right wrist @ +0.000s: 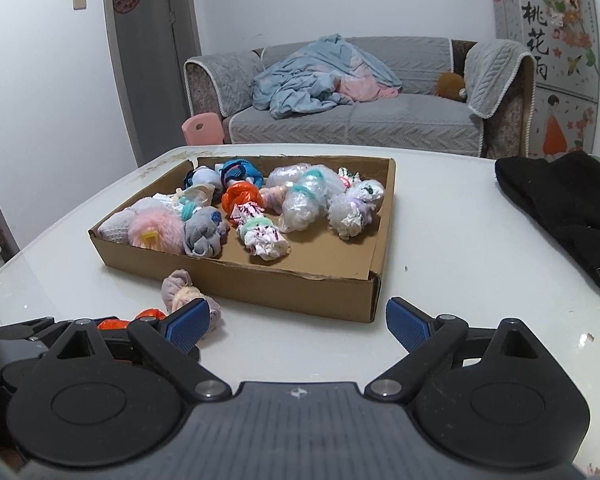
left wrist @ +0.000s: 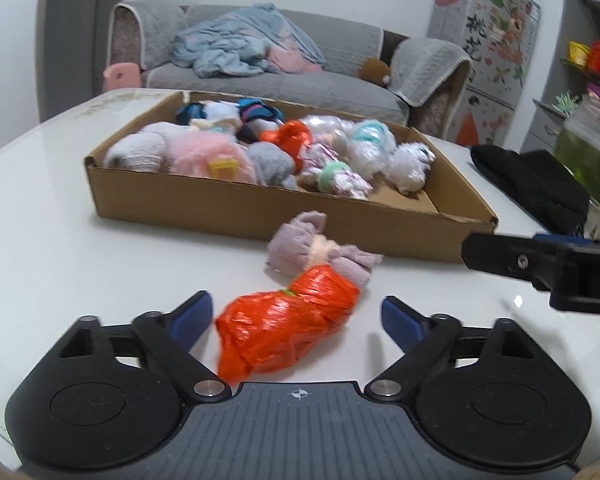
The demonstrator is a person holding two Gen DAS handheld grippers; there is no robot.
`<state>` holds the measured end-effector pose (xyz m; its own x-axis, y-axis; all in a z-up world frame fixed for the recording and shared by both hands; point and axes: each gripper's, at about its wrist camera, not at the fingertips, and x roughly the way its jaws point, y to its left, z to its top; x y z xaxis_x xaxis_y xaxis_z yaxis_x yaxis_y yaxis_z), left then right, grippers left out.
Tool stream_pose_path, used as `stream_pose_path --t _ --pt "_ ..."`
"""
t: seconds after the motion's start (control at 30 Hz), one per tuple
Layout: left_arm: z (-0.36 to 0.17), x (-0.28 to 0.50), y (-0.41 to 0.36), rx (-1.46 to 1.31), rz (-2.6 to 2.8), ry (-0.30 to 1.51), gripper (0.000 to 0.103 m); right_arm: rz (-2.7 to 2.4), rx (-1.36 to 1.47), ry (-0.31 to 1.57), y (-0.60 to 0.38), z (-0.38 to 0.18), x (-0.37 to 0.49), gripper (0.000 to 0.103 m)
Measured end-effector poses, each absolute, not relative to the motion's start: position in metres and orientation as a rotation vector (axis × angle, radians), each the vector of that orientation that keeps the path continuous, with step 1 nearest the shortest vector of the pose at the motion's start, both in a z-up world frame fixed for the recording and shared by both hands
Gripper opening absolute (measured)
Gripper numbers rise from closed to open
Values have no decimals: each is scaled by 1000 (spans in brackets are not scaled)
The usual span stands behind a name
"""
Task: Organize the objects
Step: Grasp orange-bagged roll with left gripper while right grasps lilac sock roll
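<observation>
- The left tongs (left wrist: 297,312) are spread wide, with the orange bag (left wrist: 288,330) lying between the fingers on the worktop (left wrist: 40,240); neither pad touches it.
- The bag's near end is hidden behind the tongs' body.
- A mauve sock roll (left wrist: 316,246) touches the bag's far end, just in front of the box (left wrist: 236,208).
- The right tongs (right wrist: 298,322) are spread too, with only bare worktop between the fingers.
- From the left view just one dark finger of the right tongs shows, cut off at the right edge.
- From the right view the orange bag is mostly hidden by the left tongs' frame; only a sliver shows.
- The right view looks down into the box and shows its bare cardboard floor (right wrist: 324,252) at the near right; the left view shows little of it.
- The bundles (right wrist: 256,204) inside are bagged or rolled; what the bags hold is hard to tell.
- A black hat (right wrist: 568,216) lies right of the box, cut off in the left view.
</observation>
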<state>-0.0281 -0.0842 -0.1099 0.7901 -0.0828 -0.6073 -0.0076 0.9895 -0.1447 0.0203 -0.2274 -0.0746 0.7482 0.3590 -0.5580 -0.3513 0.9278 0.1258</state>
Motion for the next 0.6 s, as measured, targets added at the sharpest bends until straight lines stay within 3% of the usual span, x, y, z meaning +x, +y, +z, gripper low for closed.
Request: stream_pose_path --t 0.07,0.17,0.6 --pt "-109 -28 -79 -142 -34 653 74 394 17 617 -228 -77 21 94" --pt "-107 -29 -65 -172 -33 649 67 403 27 627 -227 -81 23 94" --pt "-110 -42 -19 -68 -72 625 74 439 18 655 -183 -94 20 93"
